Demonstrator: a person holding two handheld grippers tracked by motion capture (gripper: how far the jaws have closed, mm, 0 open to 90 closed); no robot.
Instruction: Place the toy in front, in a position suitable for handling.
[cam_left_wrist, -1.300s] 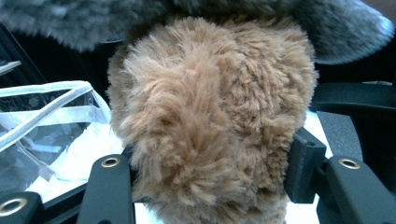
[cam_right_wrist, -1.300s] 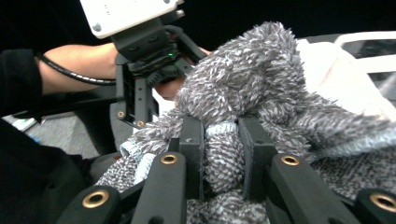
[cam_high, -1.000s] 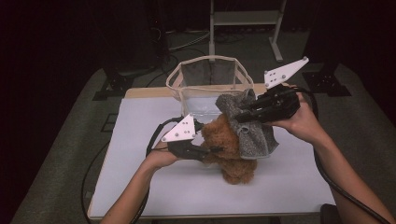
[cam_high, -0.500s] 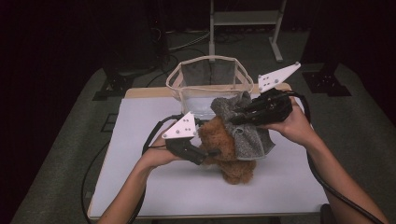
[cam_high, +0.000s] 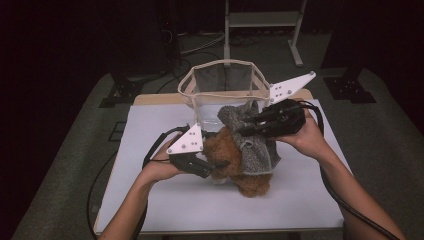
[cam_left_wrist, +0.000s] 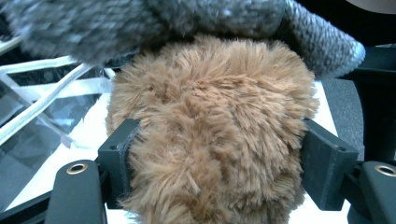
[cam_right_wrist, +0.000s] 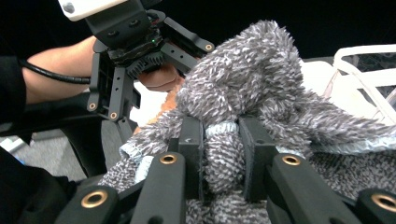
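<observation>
A brown plush toy (cam_high: 235, 165) lies on the white table (cam_high: 150, 205) just in front of a mesh basket (cam_high: 225, 85). A grey knitted garment (cam_high: 255, 150) is draped over its right side. My left gripper (cam_high: 220, 164) is shut on the brown plush toy (cam_left_wrist: 210, 154), with fur bulging between its jaws. My right gripper (cam_high: 245, 126) comes in from the right and is shut on a fold of the grey knitted garment (cam_right_wrist: 224, 149), lifting it above the toy. In the right gripper view the left gripper (cam_right_wrist: 130, 60) shows beyond the garment.
The mesh basket has a white rim (cam_high: 186, 87) and stands at the table's far edge; its mesh wall (cam_left_wrist: 42, 116) shows beside the toy. A white metal stand (cam_high: 260, 20) rises behind the table. Dark floor surrounds the table. Cables trail from both grippers.
My right gripper has carried the grey garment to the left and a little lower, over the toy. My left gripper keeps its hold on the toy and has barely moved.
</observation>
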